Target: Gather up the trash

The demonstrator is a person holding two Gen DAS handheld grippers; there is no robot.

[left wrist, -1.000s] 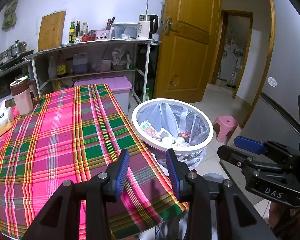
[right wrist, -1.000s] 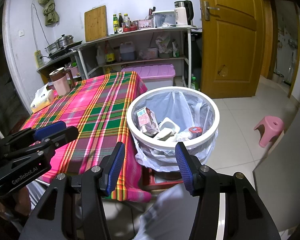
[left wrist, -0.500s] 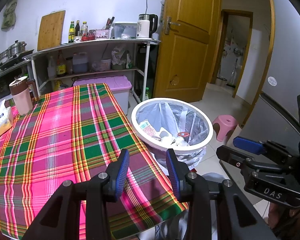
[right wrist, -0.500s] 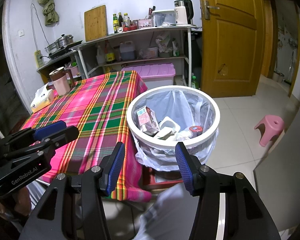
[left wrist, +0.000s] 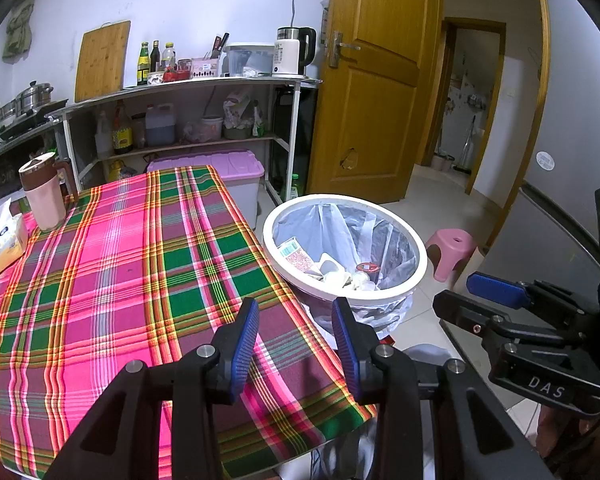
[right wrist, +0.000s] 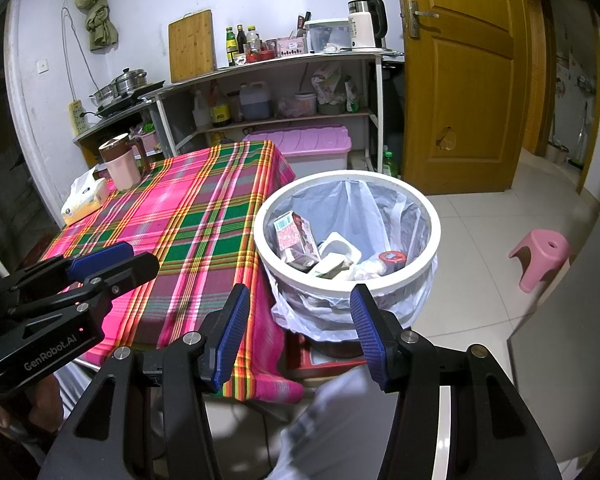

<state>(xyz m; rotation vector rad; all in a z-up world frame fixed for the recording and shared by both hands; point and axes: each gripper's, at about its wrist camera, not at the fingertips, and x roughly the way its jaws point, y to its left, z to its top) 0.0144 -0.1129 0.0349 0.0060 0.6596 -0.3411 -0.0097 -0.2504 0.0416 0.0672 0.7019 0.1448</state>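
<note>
A home kitchen. Open shelves (right wrist: 284,92) along the white wall carry sauce bottles (right wrist: 232,46), a kettle (right wrist: 366,24), a chopping board (right wrist: 191,46) and jugs of oil (right wrist: 255,101); steel pots (right wrist: 126,82) sit on a burner beside them. A plaid-clothed table (right wrist: 188,224) holds a mug (right wrist: 120,162) and tissues (right wrist: 85,196), near a lined bin (right wrist: 428,216), a wooden door (right wrist: 460,80) and a tiled floor (right wrist: 480,216).

Both claws tilt downward with jaws apart and nothing between them. The left claw (left wrist: 294,334) gapes narrower than the right claw (right wrist: 298,322), which sits at its three o'clock.
</note>
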